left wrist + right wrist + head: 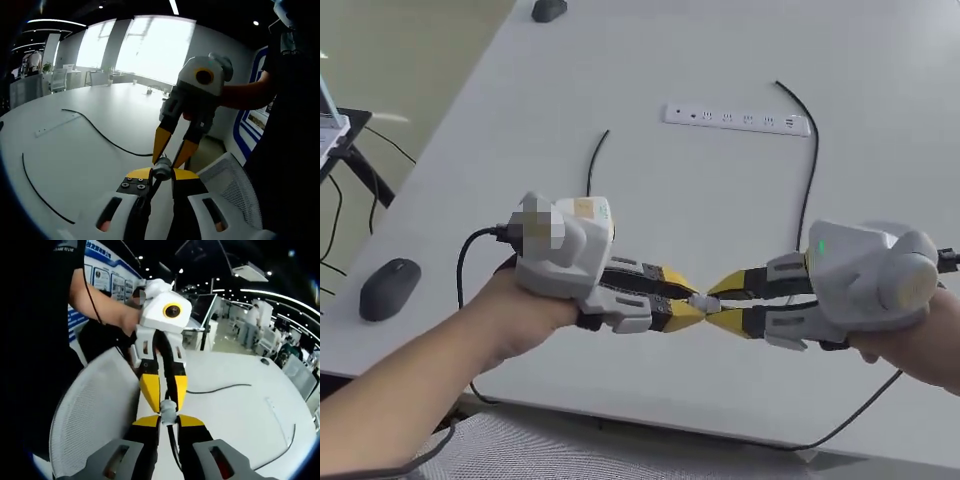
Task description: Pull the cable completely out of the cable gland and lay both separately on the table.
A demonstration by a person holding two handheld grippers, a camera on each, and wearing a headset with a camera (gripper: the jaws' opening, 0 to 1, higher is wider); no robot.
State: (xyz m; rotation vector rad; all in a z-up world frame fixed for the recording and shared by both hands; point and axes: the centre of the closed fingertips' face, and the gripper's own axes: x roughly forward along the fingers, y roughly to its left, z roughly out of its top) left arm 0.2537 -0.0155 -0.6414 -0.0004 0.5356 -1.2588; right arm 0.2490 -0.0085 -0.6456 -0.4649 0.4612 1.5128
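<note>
Over the near edge of the table (650, 210), the left gripper (692, 304) at 9 o'clock and the right gripper (712, 303) at 3 o'clock meet tip to tip, with the cable gland (701, 300) between them. From there, a power strip (738, 119) lies well behind at 12 o'clock, and a loose cable (597, 155) lies at 11. One mouse (389, 288) sits at 9 o'clock near the table's left edge, and another mouse (549, 10) sits far off at 11. A chair (520, 450) stands in front of the table at 7 o'clock.

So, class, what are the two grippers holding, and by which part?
The cable gland with its cable, held between both: the left gripper pinches the gland itself; the right gripper appears to grip the cable beside it.
</note>
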